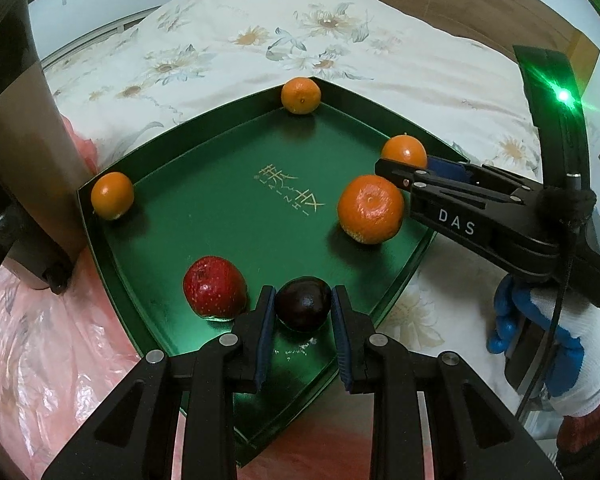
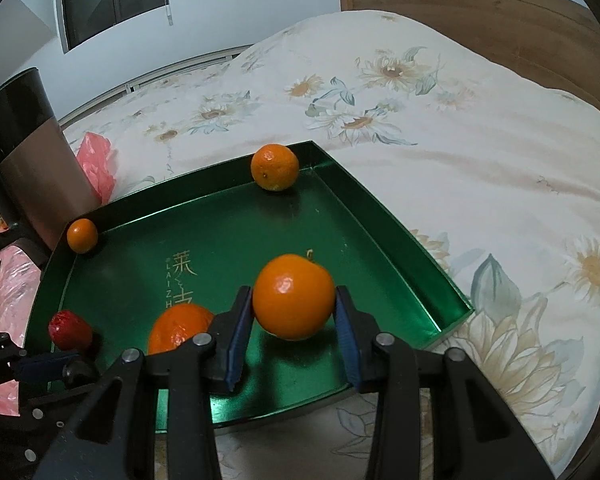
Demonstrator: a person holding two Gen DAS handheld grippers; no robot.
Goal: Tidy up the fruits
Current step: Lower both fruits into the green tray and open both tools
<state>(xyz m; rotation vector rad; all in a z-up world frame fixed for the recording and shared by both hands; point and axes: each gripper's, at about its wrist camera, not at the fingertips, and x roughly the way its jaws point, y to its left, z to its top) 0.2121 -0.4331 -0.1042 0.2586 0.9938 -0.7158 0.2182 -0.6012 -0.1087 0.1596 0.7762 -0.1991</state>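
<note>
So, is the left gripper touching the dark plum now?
Touching. In the left wrist view the left gripper has both blue pads pressed on the dark plum, no gap.

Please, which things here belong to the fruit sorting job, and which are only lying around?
For the job:
green tray
dark plum, in left gripper
orange, in right gripper
three loose oranges, one
red fruit

Lying about:
pink plastic bag
floral bedcover
dark cylinder

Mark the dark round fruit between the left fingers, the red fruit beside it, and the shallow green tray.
dark purple round fruit (image 1: pixel 303 303), left wrist view, glossy top
red oval fruit (image 1: pixel 214 292), left wrist view, middle of skin
shallow green tray (image 1: pixel 228 208), left wrist view, bare floor
</note>
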